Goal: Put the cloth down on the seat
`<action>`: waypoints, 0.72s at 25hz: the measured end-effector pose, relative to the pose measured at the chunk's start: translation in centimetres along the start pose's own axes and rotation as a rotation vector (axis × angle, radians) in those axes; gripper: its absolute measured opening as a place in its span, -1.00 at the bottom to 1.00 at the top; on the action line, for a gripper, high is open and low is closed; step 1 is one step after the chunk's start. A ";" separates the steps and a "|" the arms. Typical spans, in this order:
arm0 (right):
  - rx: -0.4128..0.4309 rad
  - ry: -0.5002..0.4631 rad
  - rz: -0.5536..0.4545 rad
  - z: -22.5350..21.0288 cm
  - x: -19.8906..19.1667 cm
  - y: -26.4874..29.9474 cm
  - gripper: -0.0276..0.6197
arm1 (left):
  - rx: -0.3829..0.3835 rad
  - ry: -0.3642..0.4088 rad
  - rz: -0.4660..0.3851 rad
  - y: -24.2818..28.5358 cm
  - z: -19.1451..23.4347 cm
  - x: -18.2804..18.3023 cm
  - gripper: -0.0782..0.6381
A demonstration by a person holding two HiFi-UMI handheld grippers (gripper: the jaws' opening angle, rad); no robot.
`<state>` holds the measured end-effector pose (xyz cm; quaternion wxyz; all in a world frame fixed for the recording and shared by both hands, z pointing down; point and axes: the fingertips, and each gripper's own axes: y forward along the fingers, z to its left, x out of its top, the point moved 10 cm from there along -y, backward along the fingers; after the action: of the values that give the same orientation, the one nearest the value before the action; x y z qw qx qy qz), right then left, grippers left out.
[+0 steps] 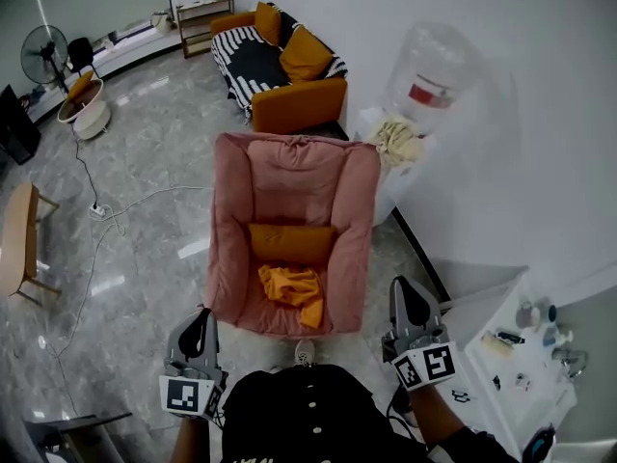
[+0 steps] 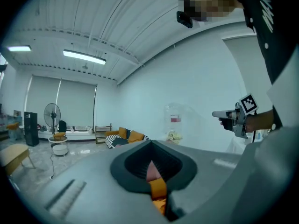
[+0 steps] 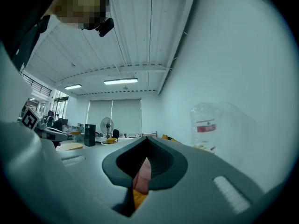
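An orange cloth (image 1: 294, 288) lies crumpled on the seat of a pink armchair (image 1: 236, 222), just in front of an orange cushion (image 1: 292, 240). Neither gripper touches it. My left gripper (image 1: 201, 316) hangs shut and empty near the chair's front left corner. The right gripper (image 1: 403, 289) is also shut and empty, off the chair's front right corner. In the left gripper view the jaws (image 2: 150, 146) meet, and a sliver of pink and orange shows through the slit; the right gripper (image 2: 233, 116) hovers level at the right. The right gripper view shows its jaws (image 3: 146, 142) together likewise.
A water dispenser (image 1: 430, 80) with a rag (image 1: 397, 139) on top stands right behind the chair. An orange sofa (image 1: 281, 66) sits further back, a fan (image 1: 44, 54) and a wooden table (image 1: 17, 239) at the left. A cable (image 1: 97, 211) crosses the floor. A white table (image 1: 522, 357) holds small items.
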<state>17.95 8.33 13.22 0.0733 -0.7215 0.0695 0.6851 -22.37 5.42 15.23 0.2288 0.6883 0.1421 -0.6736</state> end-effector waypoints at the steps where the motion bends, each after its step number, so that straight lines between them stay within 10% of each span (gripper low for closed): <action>1: -0.006 0.004 -0.004 -0.2 -0.1 -0.2 -0.84 | 0.014 0.000 0.004 -0.3 0.3 -0.1 -0.78; 18: 0.008 0.021 0.003 -0.9 -0.8 -0.1 -0.84 | 0.030 0.024 0.001 -0.3 0.0 -0.1 -0.78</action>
<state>18.82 8.20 14.04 0.0744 -0.7281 0.0738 0.6774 -22.51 5.65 15.29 0.2170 0.6999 0.1341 -0.6672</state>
